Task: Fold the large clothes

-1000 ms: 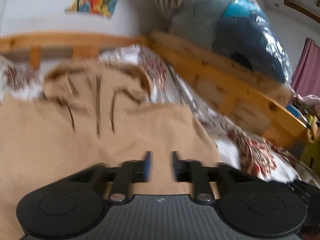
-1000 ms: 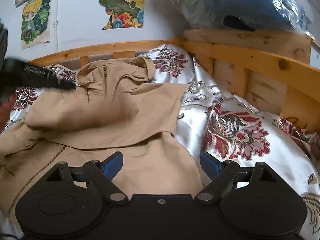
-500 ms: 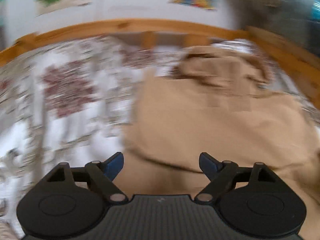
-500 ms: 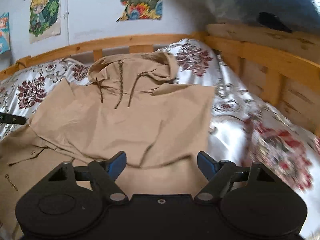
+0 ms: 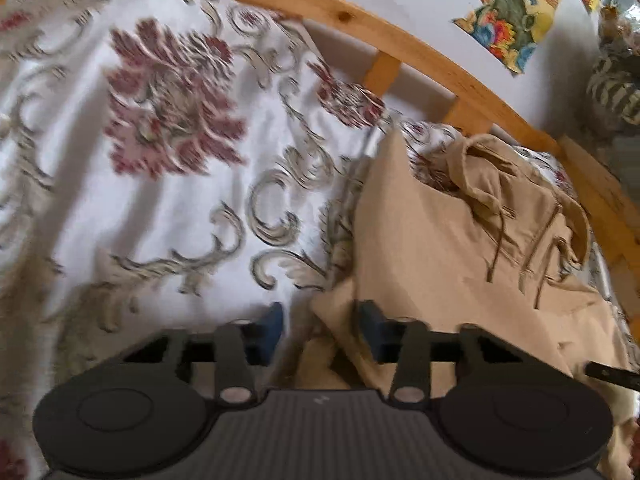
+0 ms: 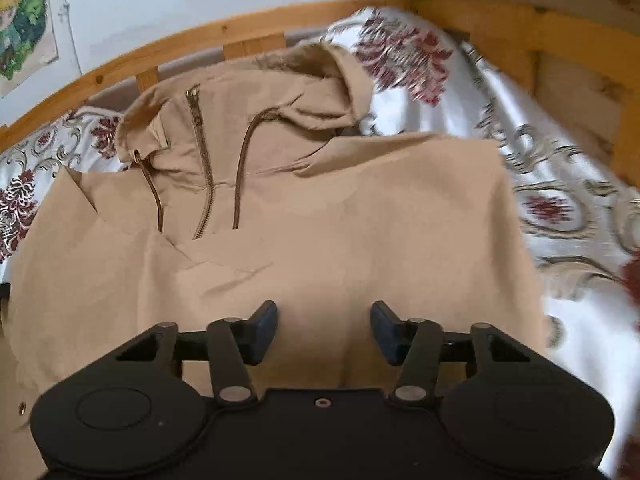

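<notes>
While both fingers (image 6: pixel 264 332) close, hoodie (image 6: pixel 320 232) lies between.

Right claw (image 6: pixel 323 330) closing over tan hooded jacket (image 6: pixel 320 216) — floral bedspread (image 6: pixel 560 184) beneath.

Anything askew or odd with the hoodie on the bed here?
Nothing damaged. The tan hoodie lies partly folded on the floral bedspread, its hood rumpled against the wooden rail, and its left edge bunched between the closing left gripper fingers.
</notes>
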### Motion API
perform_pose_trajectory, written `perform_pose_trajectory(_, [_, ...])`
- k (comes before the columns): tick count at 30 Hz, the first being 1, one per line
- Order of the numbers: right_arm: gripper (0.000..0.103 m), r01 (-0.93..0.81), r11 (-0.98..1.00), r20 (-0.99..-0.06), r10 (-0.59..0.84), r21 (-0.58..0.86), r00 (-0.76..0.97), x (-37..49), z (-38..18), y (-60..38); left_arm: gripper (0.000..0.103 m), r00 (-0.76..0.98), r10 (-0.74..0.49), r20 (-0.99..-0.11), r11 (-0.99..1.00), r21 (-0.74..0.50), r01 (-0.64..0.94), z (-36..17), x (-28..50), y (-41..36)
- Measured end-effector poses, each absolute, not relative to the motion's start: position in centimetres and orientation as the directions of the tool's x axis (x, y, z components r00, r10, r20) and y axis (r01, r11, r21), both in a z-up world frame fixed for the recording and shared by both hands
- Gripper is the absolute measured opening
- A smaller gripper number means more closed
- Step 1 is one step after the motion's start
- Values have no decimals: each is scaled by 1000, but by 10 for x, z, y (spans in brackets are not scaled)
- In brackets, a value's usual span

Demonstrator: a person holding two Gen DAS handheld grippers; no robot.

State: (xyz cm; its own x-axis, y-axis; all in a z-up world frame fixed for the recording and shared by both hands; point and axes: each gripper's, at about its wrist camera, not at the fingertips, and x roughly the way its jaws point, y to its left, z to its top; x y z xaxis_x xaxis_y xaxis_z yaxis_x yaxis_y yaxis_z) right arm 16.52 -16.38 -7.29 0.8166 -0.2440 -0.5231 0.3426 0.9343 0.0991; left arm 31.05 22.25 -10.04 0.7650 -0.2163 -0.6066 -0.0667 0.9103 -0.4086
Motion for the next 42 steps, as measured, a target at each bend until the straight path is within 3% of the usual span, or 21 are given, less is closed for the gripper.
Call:
perform_pose_trajectory(1, [39,342,935,-537,-241,95,808,172,-74,-161,22,764,-241,-599,903,-426,-50,-102,311,222])
perform_pose_trajectory(2, [22,348,934,-555,-247,82,795,179,-75,-159,18,765,-236,-599,906,-421,-50,-102,312,222])
perform_pose_trajectory(3, [11,357,932,-564,-262,64,783,183,-76,-157,15,765,-237,-599,911,-411,-40,-101,312,222])
perform_pose_trajectory(4, [10,362,931,-564,-270,54,780,183,-77,-155,14,768,-242,-593,910,-413,-32,-99,311,222])
perform_pose_trajectory(5, [2,365,929,-555,-276,56,785,181,-76,-154,13,773,-248,-585,904,-426,-33,-98,309,225])
perform_pose_trajectory(10, [0,474,869,-488,-354,144,798,130,-62,-158,11,769,-263,-582,882,-469,-53,-97,308,230])
perform_pose_trajectory(14, [0,517,848,-511,-396,114,763,102,-72,-153,10,775,-297,-558,825,-558,-85,-100,306,239])
perform_pose_trajectory(17, [0,500,862,-526,-391,78,755,96,-82,-144,9,792,-280,-543,826,-557,-90,-97,301,239])
perform_pose_trajectory(19, [3,506,862,-530,-410,41,742,96,-83,-139,9,809,-271,-522,831,-551,-77,-89,295,236])
perform_pose_trajectory(21, [18,484,874,-520,-425,-25,741,100,-74,-130,9,818,-264,-512,859,-510,-42,-80,290,229])
perform_pose_trajectory(22, [21,459,887,-506,-419,-50,754,105,-65,-124,9,819,-255,-515,875,-483,-32,-78,289,225])
perform_pose_trajectory(26, [38,197,972,-471,-235,-129,850,154,-4,-91,9,806,-246,-538,871,-487,-59,-84,292,225])
perform_pose_trajectory(30, [50,-53,992,-600,-28,-117,799,245,30,-49,9,800,-279,-532,847,-529,-57,-90,294,233])
perform_pose_trajectory(32, [50,-135,987,-646,44,-93,762,298,32,-26,9,799,-285,-530,837,-544,-63,-92,295,236])
perform_pose_trajectory(35, [54,-185,981,-629,111,-53,770,366,29,0,9,796,-288,-532,826,-558,-74,-96,296,238])
perform_pose_trajectory(42, [51,-98,984,-562,167,151,810,455,9,2,9,798,-296,-525,819,-570,-71,-100,299,240])
